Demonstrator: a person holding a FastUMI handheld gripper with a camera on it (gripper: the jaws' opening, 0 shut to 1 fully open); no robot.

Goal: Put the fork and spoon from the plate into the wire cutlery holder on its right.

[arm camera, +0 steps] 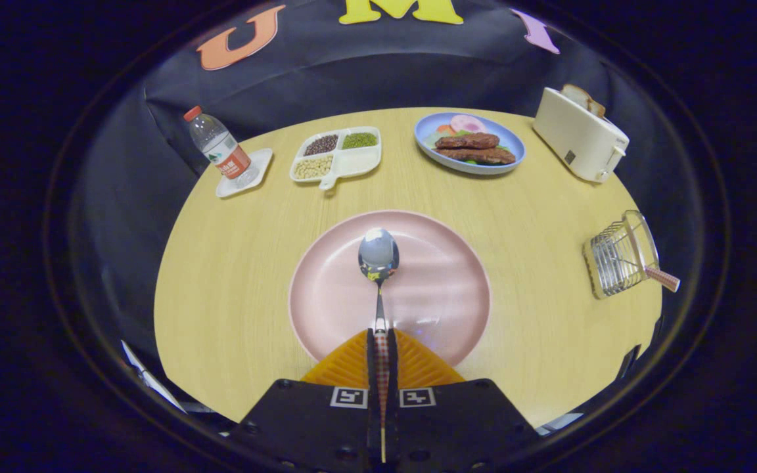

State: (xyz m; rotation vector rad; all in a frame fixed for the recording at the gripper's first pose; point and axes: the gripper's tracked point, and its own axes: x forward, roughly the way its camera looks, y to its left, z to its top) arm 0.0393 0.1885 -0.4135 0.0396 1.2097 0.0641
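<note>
Table [253, 276]: gripper [382, 348] clamps spoon [378, 256] above plate [326, 295]; holder [618, 256] contains fork [662, 278].

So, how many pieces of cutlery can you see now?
2. A spoon lies over the pink plate, its handle clamped in the closed claw. A second piece stands in the wire cutlery holder to the right, with its handle sticking out; its head is hidden.

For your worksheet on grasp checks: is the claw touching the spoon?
Touching. The gripper view shows the claw shut on the spoon: both fingers press its patterned handle, with no gap, and the bowl lies beyond them over the pink plate.
</note>
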